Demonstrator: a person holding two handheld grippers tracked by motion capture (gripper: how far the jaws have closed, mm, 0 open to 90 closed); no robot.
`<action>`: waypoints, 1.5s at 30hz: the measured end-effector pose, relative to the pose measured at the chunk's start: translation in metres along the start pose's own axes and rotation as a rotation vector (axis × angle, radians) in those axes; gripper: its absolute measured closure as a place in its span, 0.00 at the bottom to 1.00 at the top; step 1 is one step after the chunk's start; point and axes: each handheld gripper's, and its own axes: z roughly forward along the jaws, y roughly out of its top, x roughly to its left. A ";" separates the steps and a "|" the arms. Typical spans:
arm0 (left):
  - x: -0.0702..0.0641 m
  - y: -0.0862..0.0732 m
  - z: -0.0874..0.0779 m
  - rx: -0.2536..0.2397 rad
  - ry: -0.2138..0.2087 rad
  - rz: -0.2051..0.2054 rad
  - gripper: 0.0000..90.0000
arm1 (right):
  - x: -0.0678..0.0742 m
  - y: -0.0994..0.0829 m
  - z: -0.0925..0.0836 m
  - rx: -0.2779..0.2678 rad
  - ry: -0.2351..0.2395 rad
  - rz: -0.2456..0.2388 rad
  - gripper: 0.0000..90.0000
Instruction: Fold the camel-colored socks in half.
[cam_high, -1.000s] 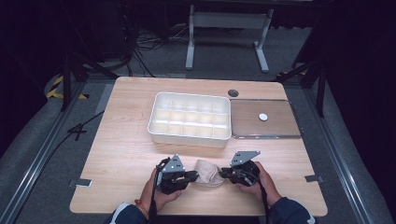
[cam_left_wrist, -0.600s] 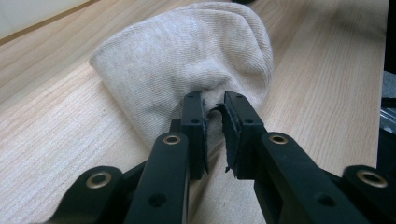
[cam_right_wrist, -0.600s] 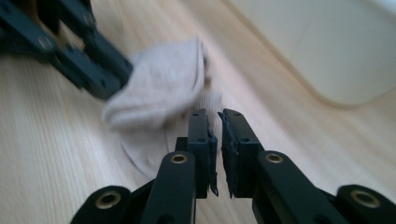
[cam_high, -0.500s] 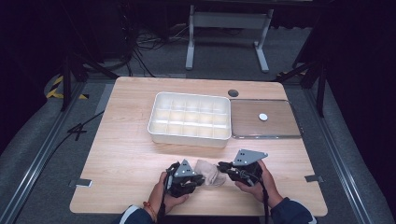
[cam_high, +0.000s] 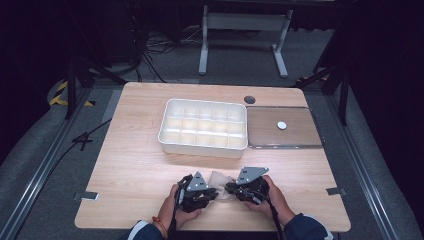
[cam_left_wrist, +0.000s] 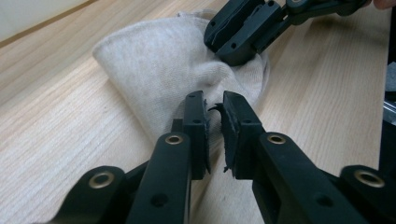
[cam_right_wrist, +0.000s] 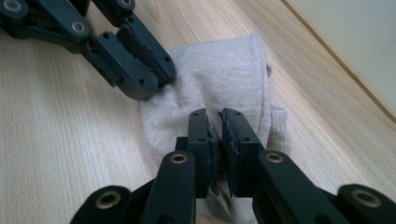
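A beige sock lies bunched on the wooden table near its front edge, between the two hand-held grippers. My left gripper pinches the sock's left end; in the left gripper view its jaws stand almost together on the fabric. My right gripper pinches the right end, and in its own view its narrow-set jaws sit on the cloth. Each view shows the other gripper clamped on the sock's far edge: the right one, the left one.
A white compartment tray stands mid-table beyond the hands. To its right lies a flat brown lid with a small white disc on it. A dark round hole marks the table's far edge. Bare wood spreads to the left.
The two grippers have drawn closer together: the left one shifted right, then the right one shifted left. The sock between them is more bunched and shorter.
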 end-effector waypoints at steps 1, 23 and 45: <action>0.001 0.000 -0.002 0.005 -0.002 0.003 0.90 | 0.000 0.000 0.000 0.005 -0.010 -0.007 0.92; 0.014 0.001 -0.004 0.032 0.101 -0.089 0.53 | 0.001 -0.002 0.002 0.003 -0.016 -0.015 0.92; 0.016 0.005 0.002 0.050 -0.015 -0.047 0.86 | -0.003 -0.008 -0.011 0.018 -0.015 0.001 0.87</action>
